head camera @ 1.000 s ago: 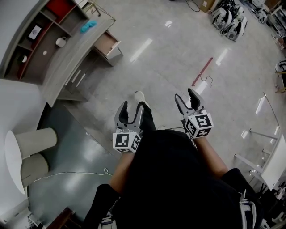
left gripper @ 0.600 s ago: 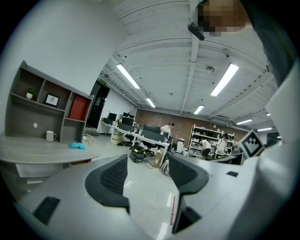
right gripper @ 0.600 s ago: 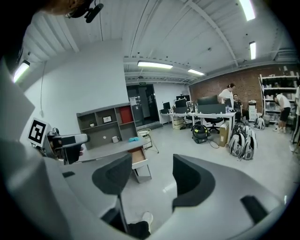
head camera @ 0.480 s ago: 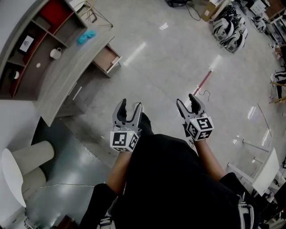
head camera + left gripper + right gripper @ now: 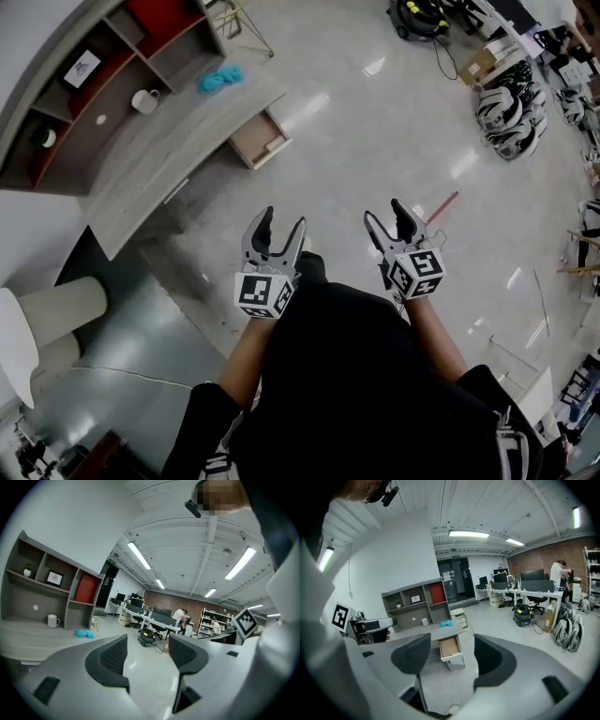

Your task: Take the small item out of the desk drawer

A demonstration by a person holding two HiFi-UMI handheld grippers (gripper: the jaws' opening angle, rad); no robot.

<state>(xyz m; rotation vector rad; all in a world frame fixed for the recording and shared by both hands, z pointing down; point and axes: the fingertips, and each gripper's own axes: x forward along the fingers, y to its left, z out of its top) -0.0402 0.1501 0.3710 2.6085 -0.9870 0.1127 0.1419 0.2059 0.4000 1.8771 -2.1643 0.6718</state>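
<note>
While the open drawer [image 5: 260,141] of the table [image 5: 159,157] lies far off, the left gripper [image 5: 283,223] hangs released and the right gripper [image 5: 386,214] has just been opening wider, both empty. The step in hand looks like the approach, and next comes closing the distance.

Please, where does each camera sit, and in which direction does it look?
Head view: on the person's head, looking steeply down; shows the desk, the torso, the left claw and the right claw.
Left gripper view: on the left claw, looking past the shelves at its left; its own jaws stand apart, empty.
Right gripper view: on the right claw, facing the open drawer; its jaws have just been opening, nothing between them.
Shared: both gripper views show the blue cloth.
</note>
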